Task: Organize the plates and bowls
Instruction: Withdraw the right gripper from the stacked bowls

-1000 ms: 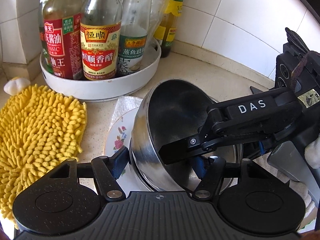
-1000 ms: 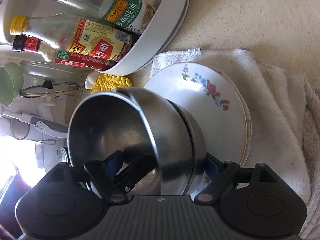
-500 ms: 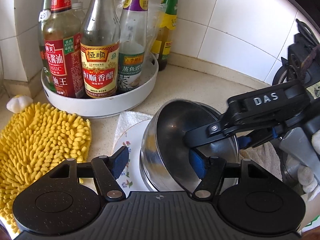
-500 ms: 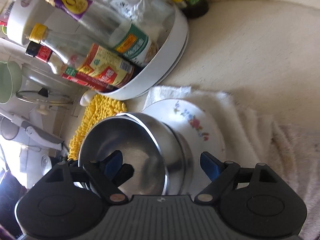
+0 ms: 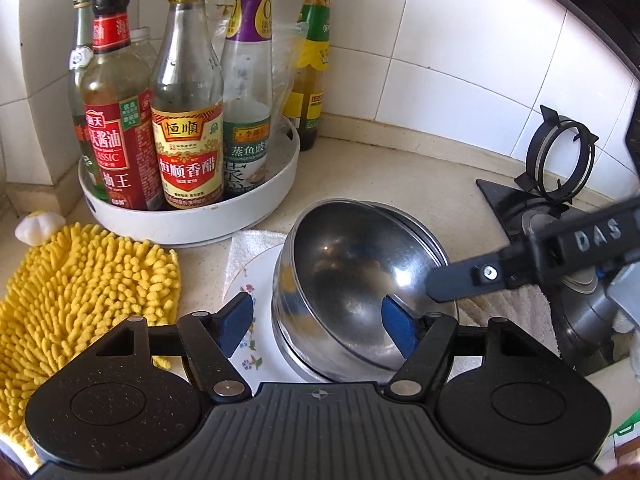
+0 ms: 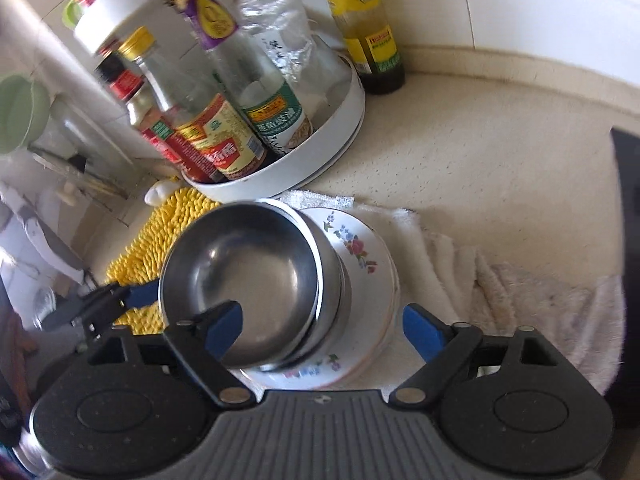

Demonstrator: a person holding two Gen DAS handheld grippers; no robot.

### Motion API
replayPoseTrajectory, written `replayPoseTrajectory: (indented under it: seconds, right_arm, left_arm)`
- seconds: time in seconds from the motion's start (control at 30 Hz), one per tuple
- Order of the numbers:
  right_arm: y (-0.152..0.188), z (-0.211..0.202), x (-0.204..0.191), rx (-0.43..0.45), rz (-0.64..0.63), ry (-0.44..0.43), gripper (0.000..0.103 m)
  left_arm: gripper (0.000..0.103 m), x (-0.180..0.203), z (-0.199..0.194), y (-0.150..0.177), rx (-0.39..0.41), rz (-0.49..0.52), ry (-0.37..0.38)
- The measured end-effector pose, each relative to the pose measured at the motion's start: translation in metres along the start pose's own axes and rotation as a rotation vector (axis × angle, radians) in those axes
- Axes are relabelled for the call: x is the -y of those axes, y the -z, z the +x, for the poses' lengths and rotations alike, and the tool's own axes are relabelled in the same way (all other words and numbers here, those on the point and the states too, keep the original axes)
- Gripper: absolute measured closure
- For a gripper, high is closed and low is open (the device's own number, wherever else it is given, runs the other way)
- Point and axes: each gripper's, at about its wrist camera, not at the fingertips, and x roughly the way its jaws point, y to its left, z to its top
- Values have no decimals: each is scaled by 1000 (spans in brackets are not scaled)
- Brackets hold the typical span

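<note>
The left tongs are opening, blue pads astride the near wall of the top bowl: one pad sits inside the bowl, the other outside over the plate, neither pressing the steel. The right tongs are opening too, spread wide above the stack and clear of it; in the left view one of their black fingers reaches in from the right over the bowl's rim. The top bowl lies tilted in a second steel bowl, and both rest on the flowered plate, which sits on a white towel on the counter. Left of the plate lies a yellow mop pad. Behind the stack a round white tray carries sauce bottles.
</note>
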Motion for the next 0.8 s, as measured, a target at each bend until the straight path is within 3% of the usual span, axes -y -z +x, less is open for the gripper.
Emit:
replayPoseTrajectory:
  seconds: [0.33, 0.8]
  right_arm:
    - [28, -30, -12, 35, -104, 1, 1]
    - [108, -64, -24, 82, -246, 115, 0]
  left_arm:
    - [18, 9, -41, 17, 62, -45, -87]
    - [15, 49, -77, 80, 17, -129, -150]
